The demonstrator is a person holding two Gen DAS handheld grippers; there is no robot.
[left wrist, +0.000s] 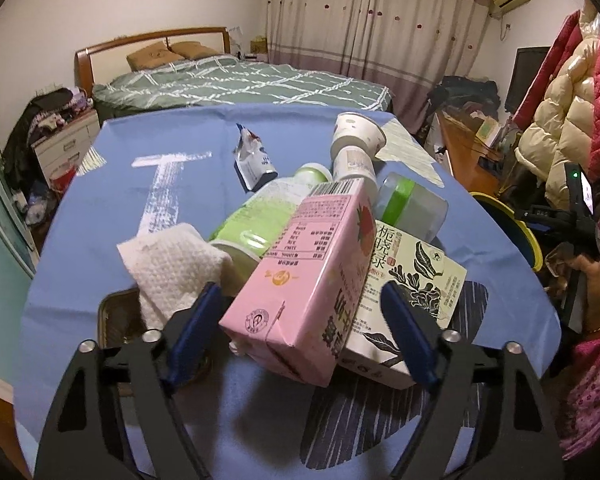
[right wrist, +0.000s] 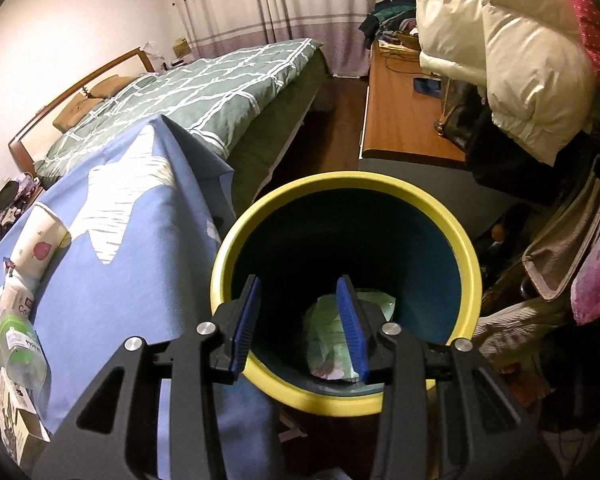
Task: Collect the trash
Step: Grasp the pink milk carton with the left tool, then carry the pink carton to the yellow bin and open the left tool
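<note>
Left gripper (left wrist: 302,320): released, bracketing pink drink carton (left wrist: 300,280); wants squaring at carton's 3 and 9 o'clock. Right gripper (right wrist: 300,324): released, empty, hovering over yellow-rimmed bin (right wrist: 466,256).

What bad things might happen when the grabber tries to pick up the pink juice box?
1. The pink carton leans on the black-and-white tea box and a green bottle; lifting it may topple them.
2. The left gripper straddles it without touching, so closing could also pinch the tea box.
3. The paper towel beside one finger could snag.
</note>
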